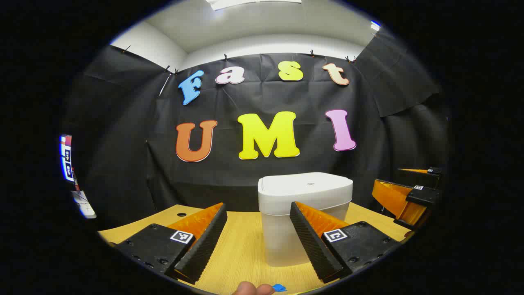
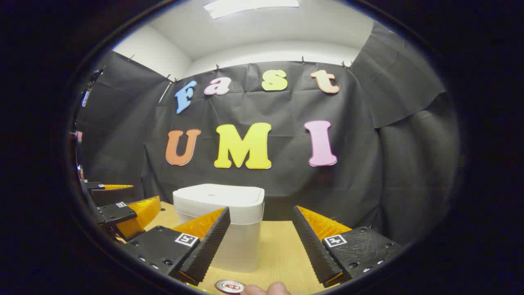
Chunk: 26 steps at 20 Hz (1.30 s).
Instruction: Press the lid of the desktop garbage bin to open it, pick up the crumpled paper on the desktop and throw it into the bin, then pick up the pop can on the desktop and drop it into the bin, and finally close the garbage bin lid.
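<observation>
Step one was in hand as we judged it: the bin [image 1: 305, 213] stood on the desk [image 1: 241, 246] with its lid [image 1: 305, 184] down, so nothing could go in yet, and we could not see inside. Our left gripper [image 1: 258, 233] had its jaws spread wide and empty, the bin straight ahead between them. Our right gripper [image 2: 260, 241] was likewise spread and empty, the bin ahead and to its left. The can [image 2: 229, 286] lay just below its fingers, beside a fingertip [image 2: 266, 289]. Next, we reckoned, one finger must press the lid.
</observation>
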Motion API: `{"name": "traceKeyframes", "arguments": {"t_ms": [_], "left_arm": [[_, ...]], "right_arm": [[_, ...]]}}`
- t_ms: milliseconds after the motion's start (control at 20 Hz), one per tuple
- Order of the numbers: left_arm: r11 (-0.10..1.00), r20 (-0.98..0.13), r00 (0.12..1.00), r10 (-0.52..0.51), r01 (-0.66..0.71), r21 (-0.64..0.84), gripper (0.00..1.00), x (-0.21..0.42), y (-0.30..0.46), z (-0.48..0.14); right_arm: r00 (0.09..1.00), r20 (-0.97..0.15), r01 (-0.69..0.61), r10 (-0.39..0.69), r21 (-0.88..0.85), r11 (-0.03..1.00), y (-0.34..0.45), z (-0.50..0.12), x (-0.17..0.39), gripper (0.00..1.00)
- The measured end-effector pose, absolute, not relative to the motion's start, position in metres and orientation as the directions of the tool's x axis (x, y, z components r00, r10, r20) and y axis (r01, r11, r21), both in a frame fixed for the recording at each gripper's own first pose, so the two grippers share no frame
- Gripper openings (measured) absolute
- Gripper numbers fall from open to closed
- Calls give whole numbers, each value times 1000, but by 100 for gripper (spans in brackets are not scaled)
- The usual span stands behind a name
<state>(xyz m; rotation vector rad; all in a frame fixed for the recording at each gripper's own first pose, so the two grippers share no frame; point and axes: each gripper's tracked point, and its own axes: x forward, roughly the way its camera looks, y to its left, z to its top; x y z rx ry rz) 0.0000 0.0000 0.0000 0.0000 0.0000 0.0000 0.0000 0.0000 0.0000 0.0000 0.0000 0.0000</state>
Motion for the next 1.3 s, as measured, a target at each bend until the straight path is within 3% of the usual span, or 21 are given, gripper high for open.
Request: {"name": "traceKeyframes", "arguments": {"t_ms": [400,1300], "left_arm": [[1000,8,1000,11,-10,-15,99,-23,4,4],[1000,23,1000,-21,21,-7,99,-19,-8,9]], "right_arm": [[1000,15,10,-10,-5,1000,3,18,-33,96],[1000,-20,5,-5,-8,1000,0,8,-24,96]]}}
